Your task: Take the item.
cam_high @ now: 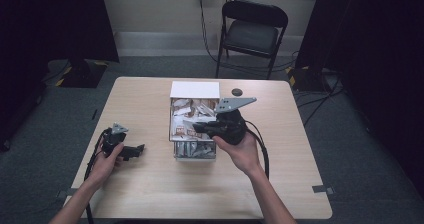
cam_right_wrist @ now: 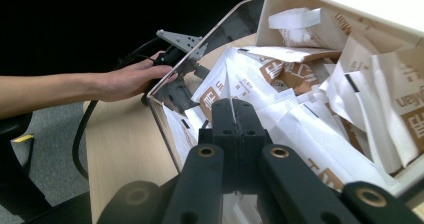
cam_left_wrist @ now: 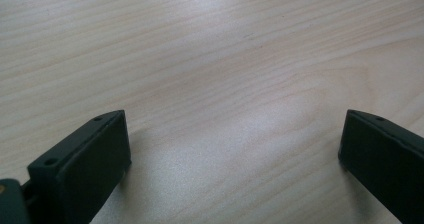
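**Right tool clamped on a packet in the box, left tool idle on the table**

Nearest the person, the left hand rests on the pale wooden table and holds the left tool, which lies low on the bare wood well to the left of the box. Its jaws stand wide apart with nothing between them (the left gripper view shows plain tabletop in the gap).

Farther in, the right hand holds the right tool tipped into the clear-walled box at the middle of the table. The jaws are pressed together, and a thin white edge of a paper packet runs up between their tips; the packet lies on top of the heap of white-and-brown packets that fills the box.

Beyond the box lie its white lid end and a small dark round object on the table. Past the table's far edge stands a black folding chair.
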